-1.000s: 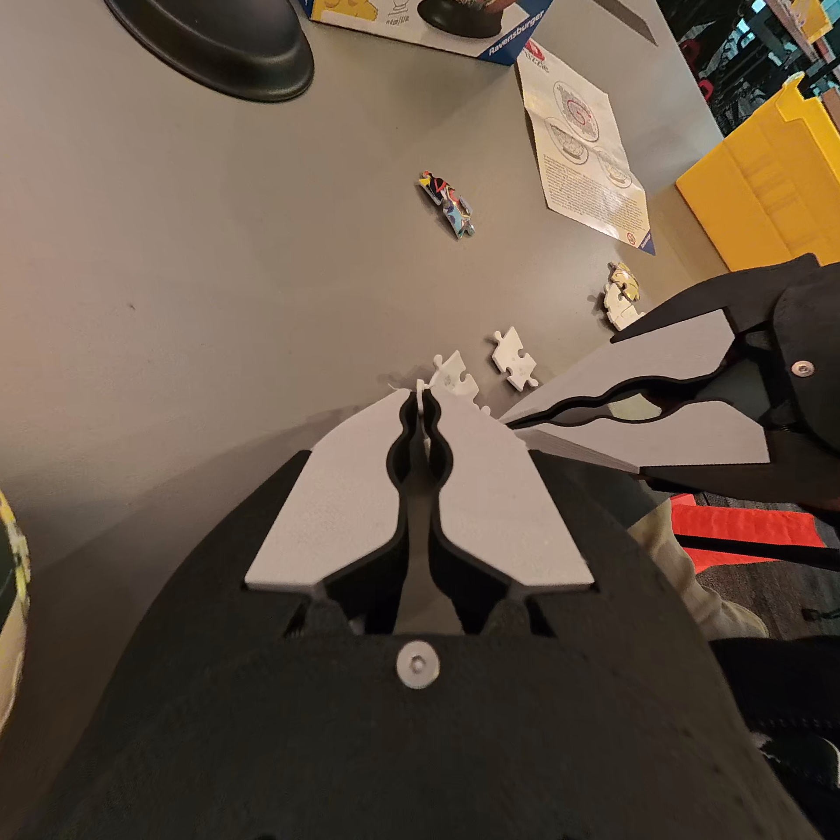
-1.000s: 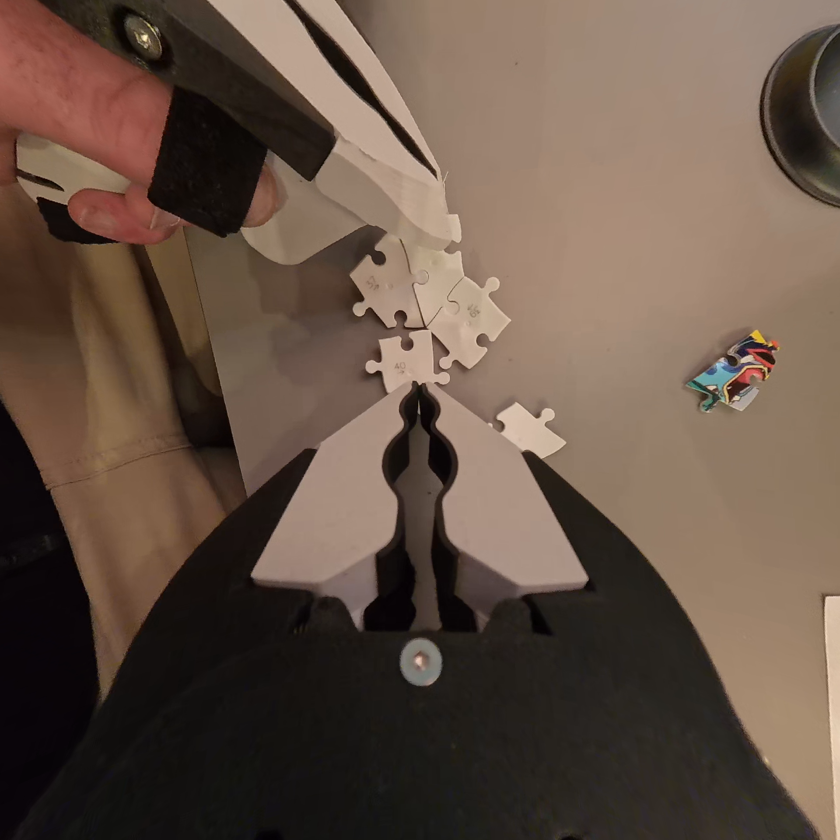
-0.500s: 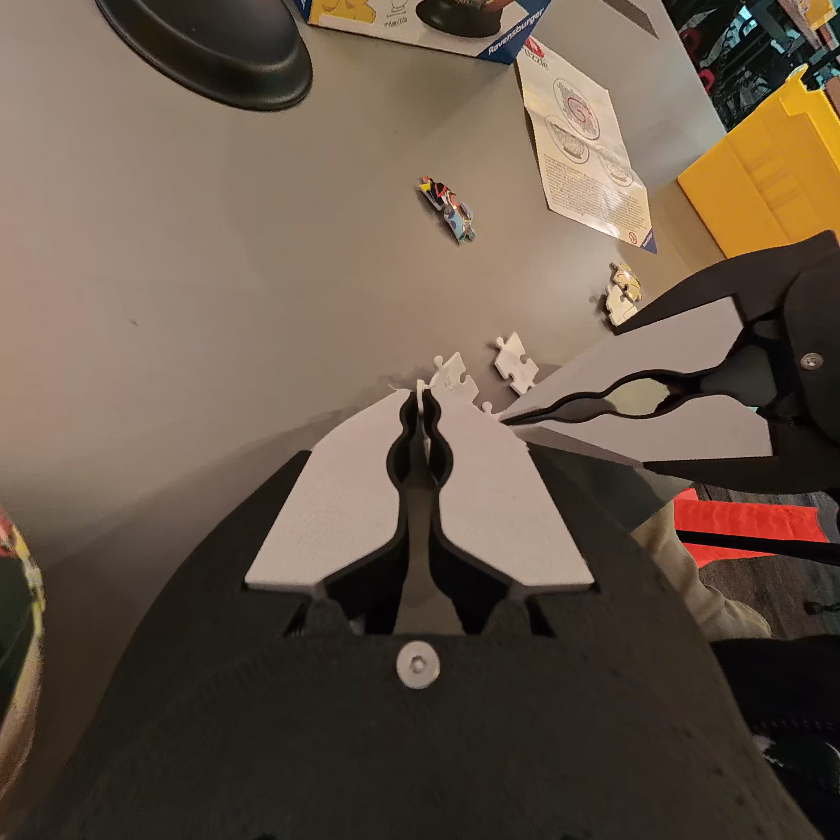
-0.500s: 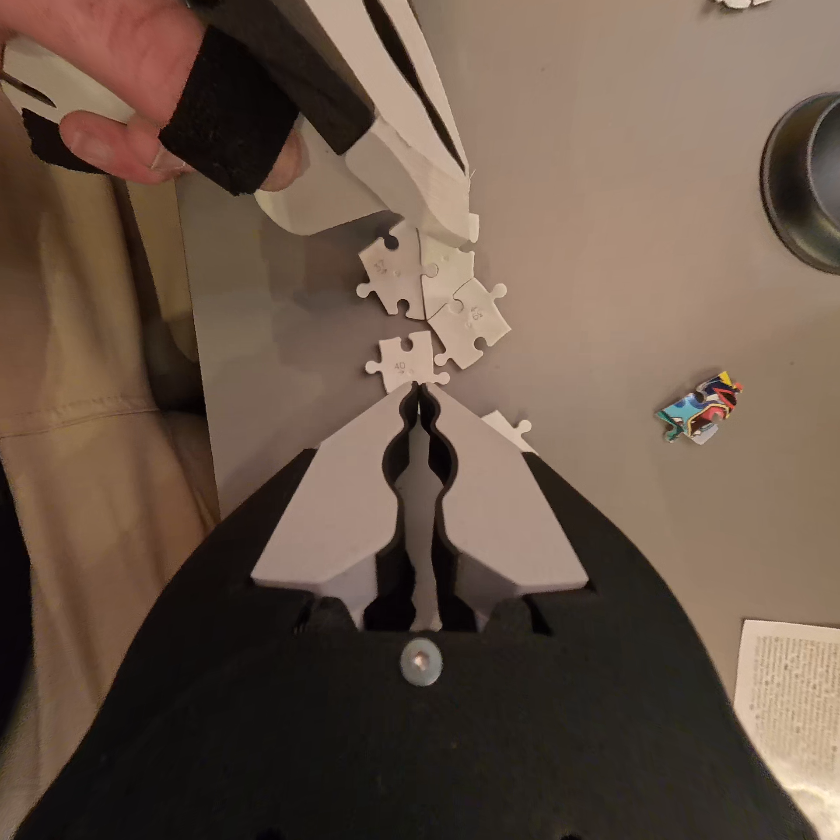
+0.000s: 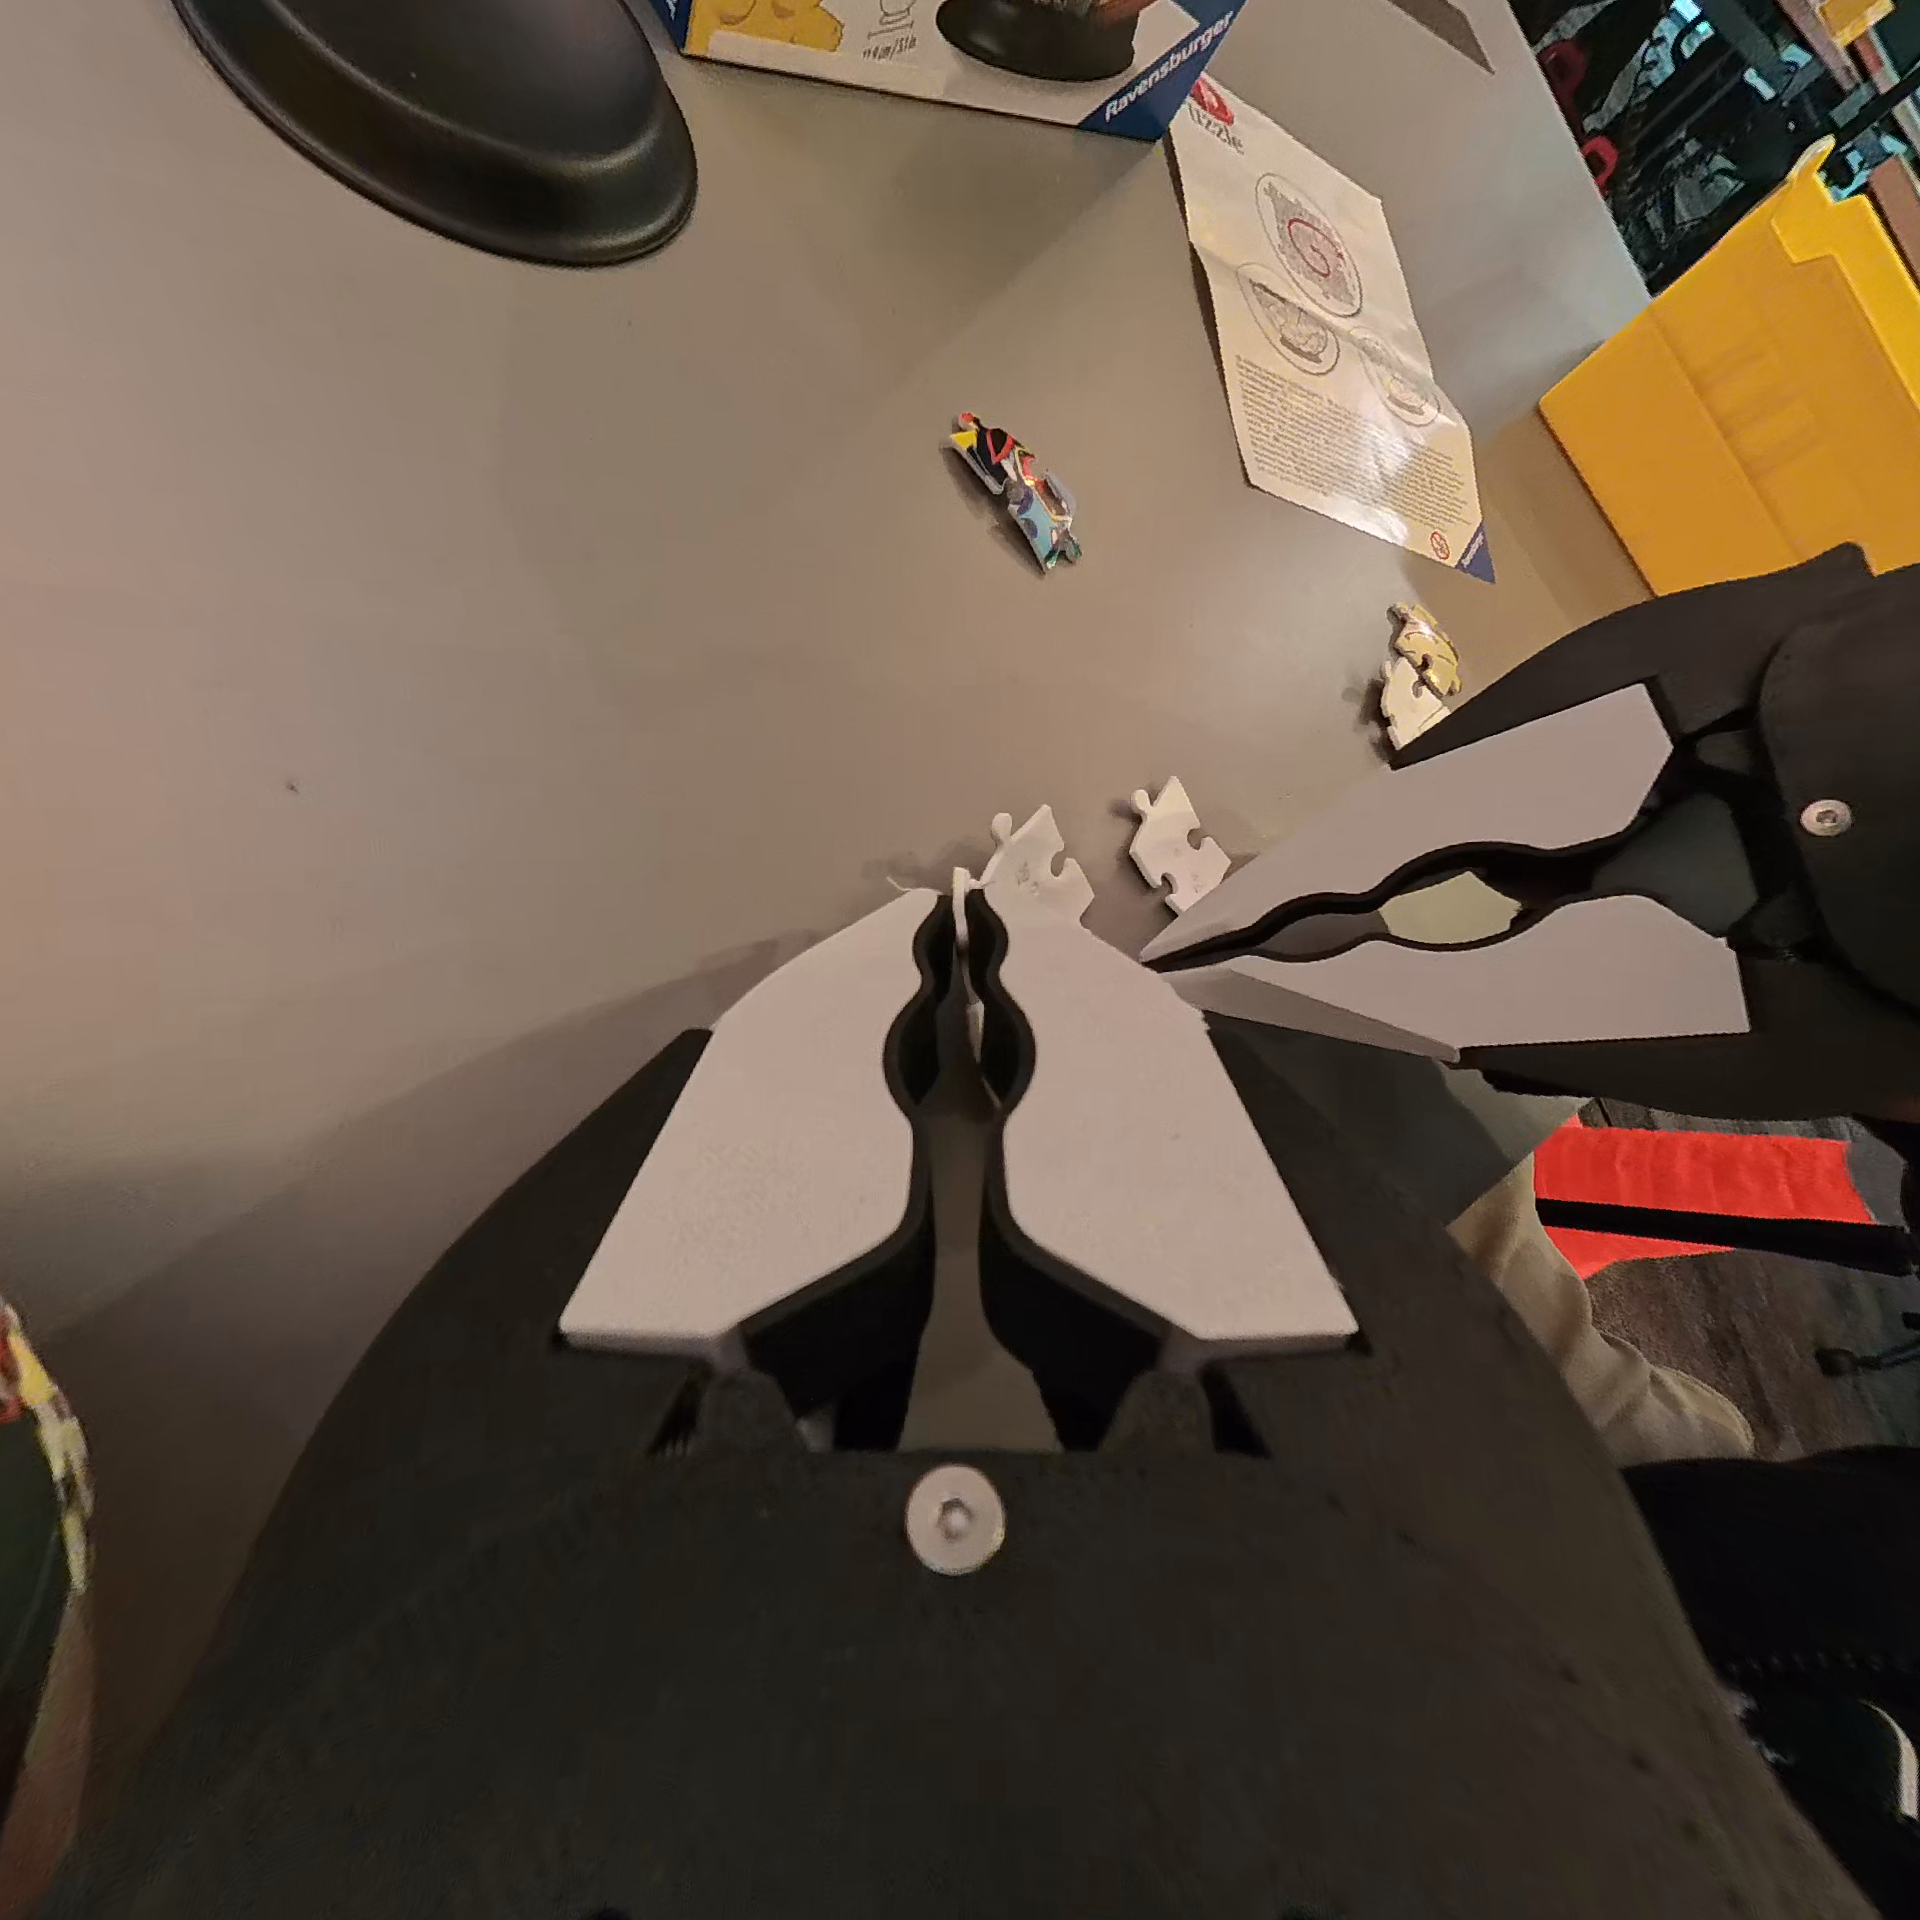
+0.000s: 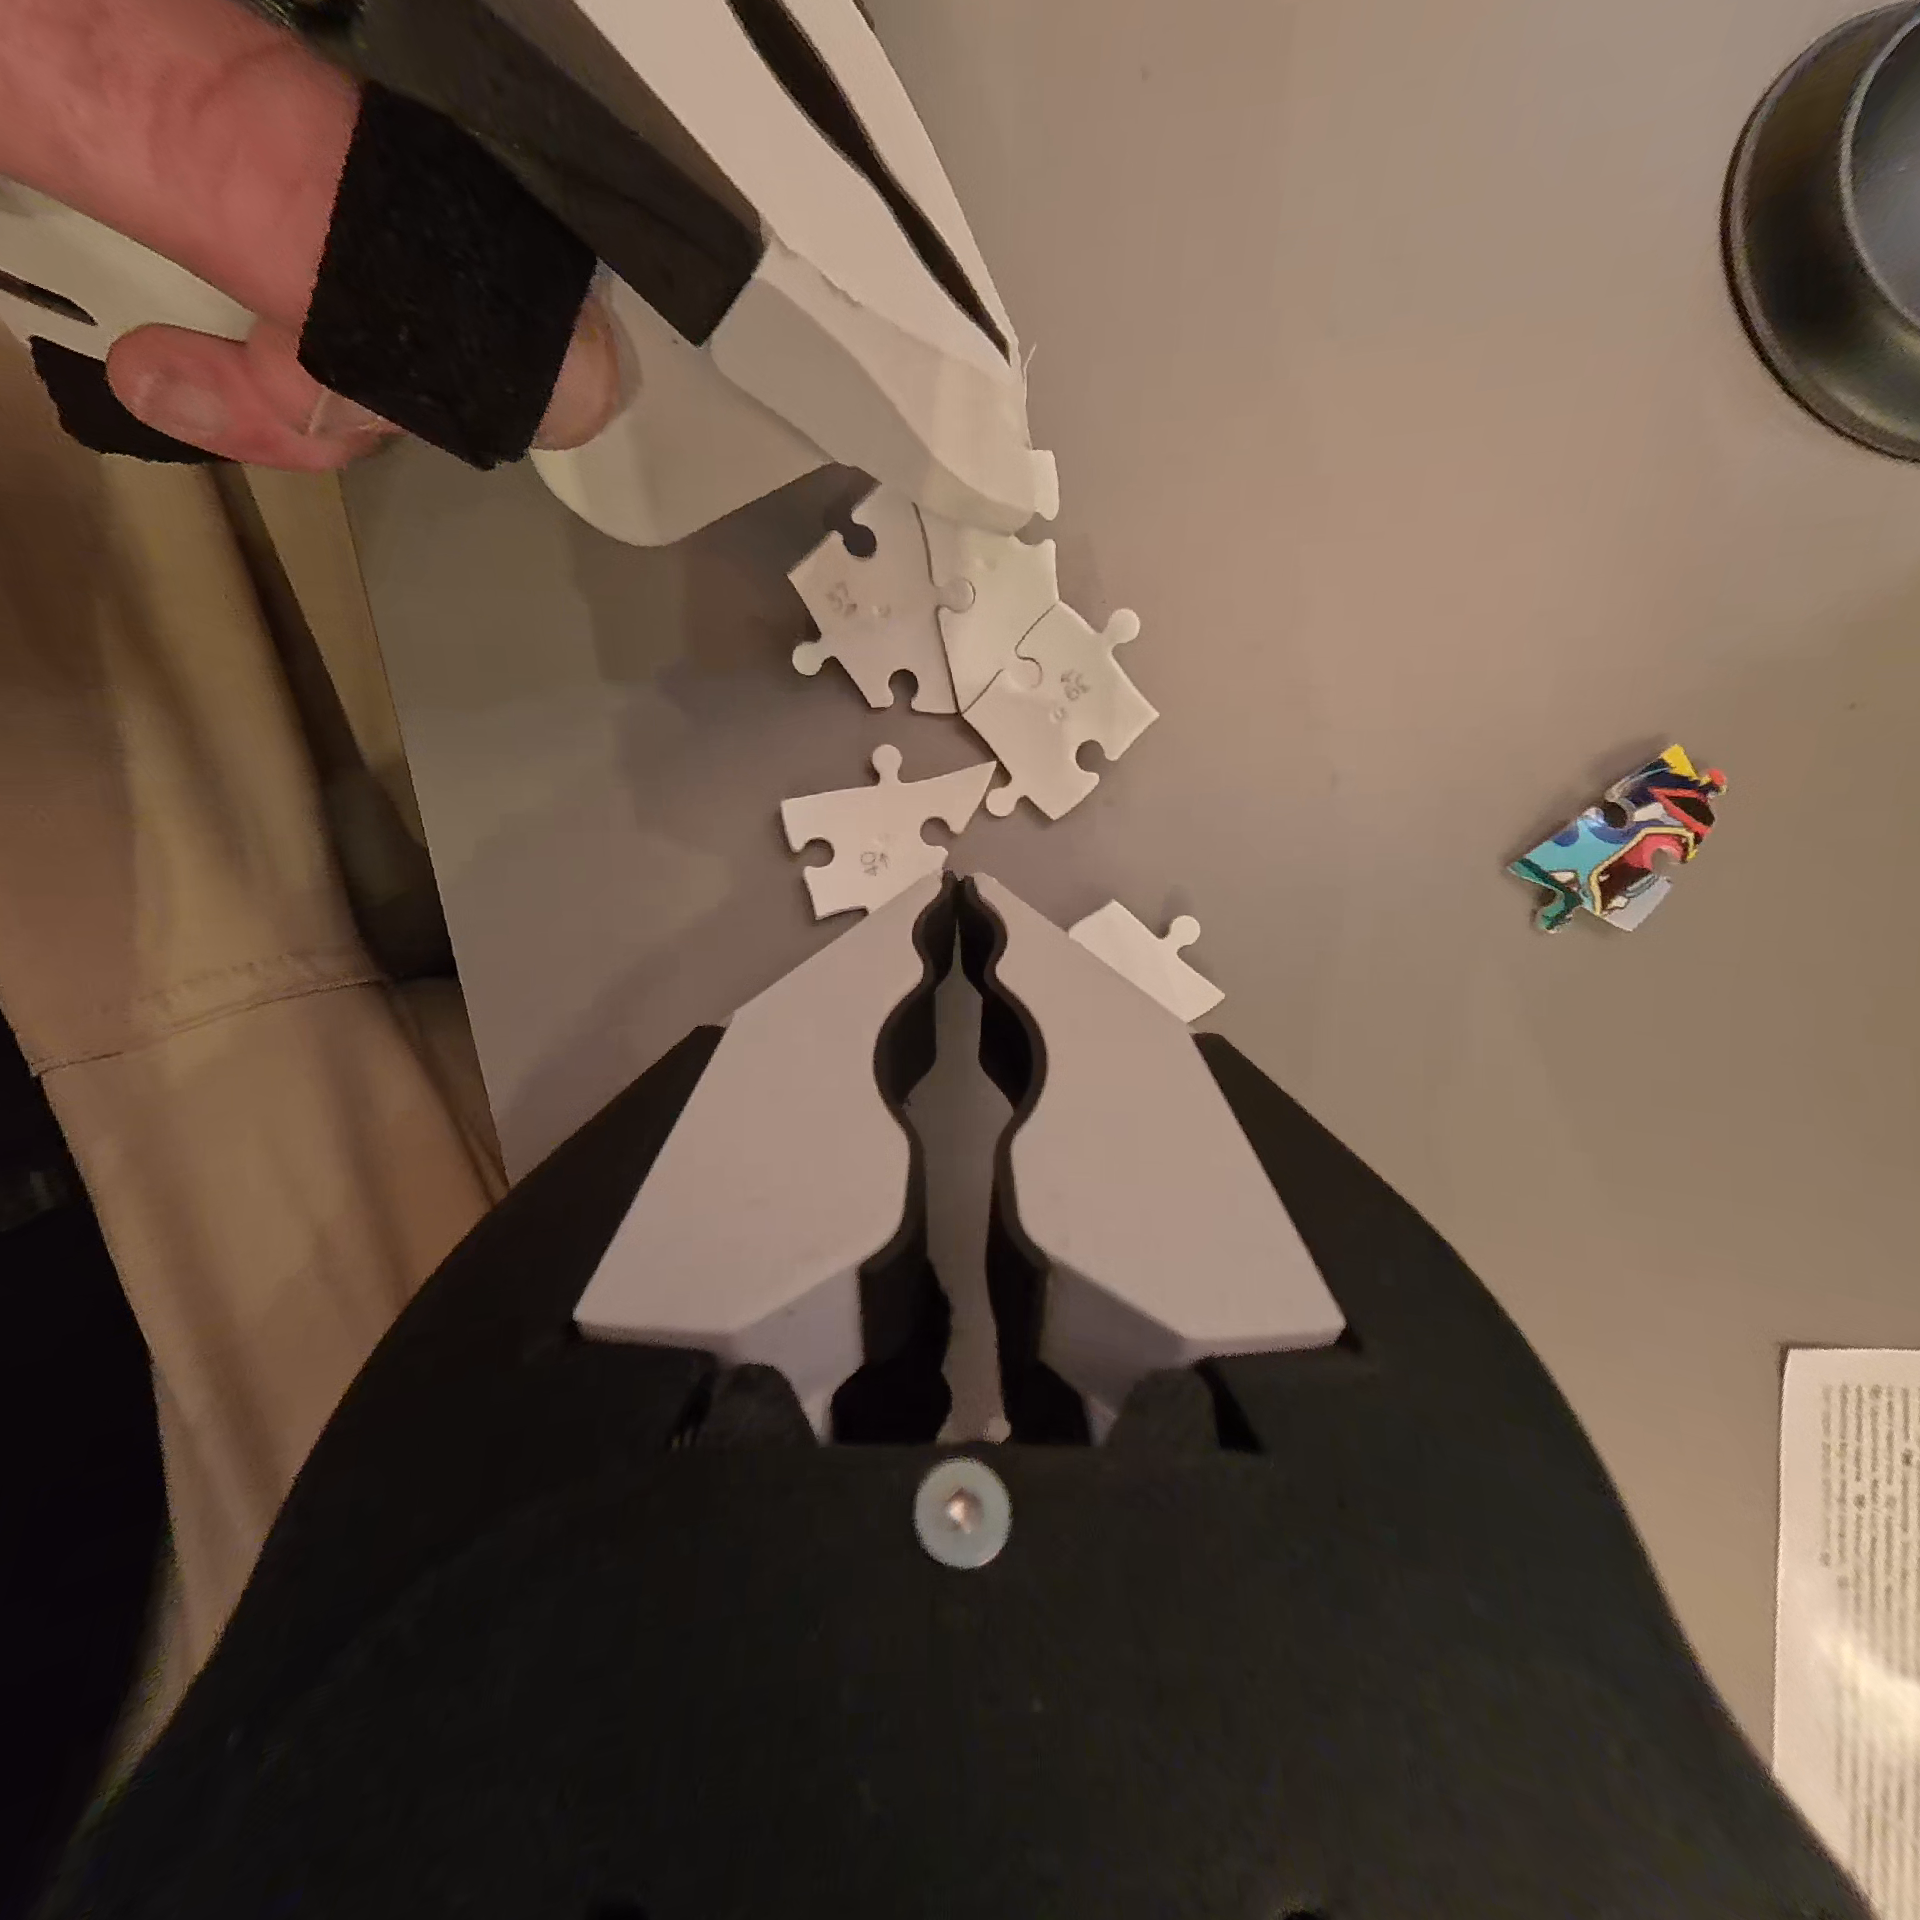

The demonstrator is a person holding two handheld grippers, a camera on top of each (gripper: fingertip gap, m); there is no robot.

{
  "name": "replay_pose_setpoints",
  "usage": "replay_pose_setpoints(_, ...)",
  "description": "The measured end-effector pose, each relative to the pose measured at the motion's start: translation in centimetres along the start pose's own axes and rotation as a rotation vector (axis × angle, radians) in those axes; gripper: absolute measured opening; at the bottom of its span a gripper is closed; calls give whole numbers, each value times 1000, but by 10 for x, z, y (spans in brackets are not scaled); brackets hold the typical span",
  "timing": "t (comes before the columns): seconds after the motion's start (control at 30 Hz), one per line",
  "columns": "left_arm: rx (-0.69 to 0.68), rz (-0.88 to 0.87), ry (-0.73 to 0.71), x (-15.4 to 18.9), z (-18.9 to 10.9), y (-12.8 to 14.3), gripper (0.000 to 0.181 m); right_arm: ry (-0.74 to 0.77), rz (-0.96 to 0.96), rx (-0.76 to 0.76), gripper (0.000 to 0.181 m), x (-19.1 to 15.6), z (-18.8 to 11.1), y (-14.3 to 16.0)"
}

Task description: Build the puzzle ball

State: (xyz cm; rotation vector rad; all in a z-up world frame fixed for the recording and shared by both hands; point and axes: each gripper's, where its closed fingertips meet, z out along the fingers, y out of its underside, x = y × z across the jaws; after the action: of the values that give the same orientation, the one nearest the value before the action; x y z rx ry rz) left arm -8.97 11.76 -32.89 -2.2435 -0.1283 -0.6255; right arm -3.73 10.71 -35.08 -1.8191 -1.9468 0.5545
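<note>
While the grey table (image 6: 1403, 520) carries most of the loose pieces face down, a joined strip of three white pieces (image 6: 971, 634) is held at its far end by the left gripper (image 6: 1023, 488), whose fingers are pressed together on the middle piece's edge — apparently to steady the strip near the table's edge. A single white piece (image 6: 878, 842) is pinched at its corner by the right gripper (image 6: 958, 881), closed tight, and is held just beside the strip but not yet joined; the tilt seems meant to line its tab up with the strip's open notch. Another white piece (image 6: 1148, 956) lies partly hidden under the right gripper's finger. A colourful piece (image 6: 1616, 852) sits well apart, picture side up. In the left wrist view a leaflet (image 5: 1340, 353), a puzzle box (image 5: 935, 52), a black dome (image 5: 436, 114) and a yellow bin (image 5: 1745, 416) are noted farther off. The ball itself — possibly the curved, patterned thing (image 5: 36, 1455) at the left edge — cannot be told for certain.
</note>
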Motion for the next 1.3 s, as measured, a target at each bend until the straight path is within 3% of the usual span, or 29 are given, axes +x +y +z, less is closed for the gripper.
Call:
replay_pose_setpoints(0.2,-3,0,2,0,1,-1,2,34,-30,3,0,1,-3,-3)
replay_pose_setpoints(0.4,-6,8,5,1,2,-3,2,-62,6,12,0,-18,-1,-5)
replay_pose_setpoints(1.3,-13,5,20,1,3,-4,2,-76,-35,-10,0,-12,-6,4)
